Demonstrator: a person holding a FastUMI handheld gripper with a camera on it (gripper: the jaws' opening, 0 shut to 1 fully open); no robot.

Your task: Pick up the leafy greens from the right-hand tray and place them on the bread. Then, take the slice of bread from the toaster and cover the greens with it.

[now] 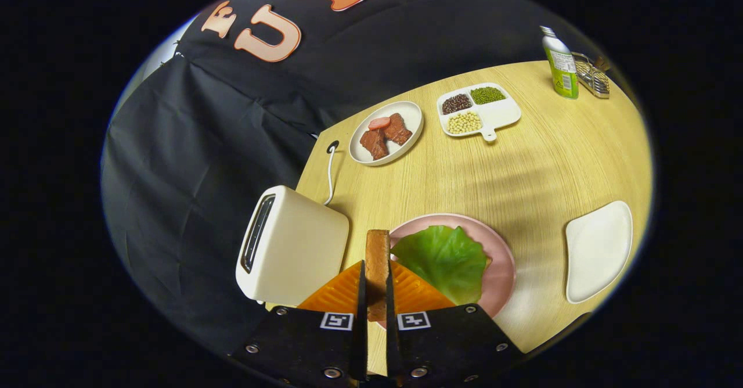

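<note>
Gripper view: I have the gripper (377,295) closed on the slice of toasted brown bread (377,260), both fingers pressing its flat faces so it stands on edge between them. Just ahead and a little to the side of the fingers lies the round pink plate (504,272), with the broad green lettuce leaf (444,260) spread on it; I cannot tell whether bread sits under the leaf. The cream-coloured slot toaster (293,248) stands just beside the plate on the pale wooden table (522,167), its slot turned away from the fingers. Further on sit a white empty tray (598,251), a round white dish of meat pieces (387,132), a white divided dish of beans (479,110) and a green-labelled bottle (561,63).
</note>
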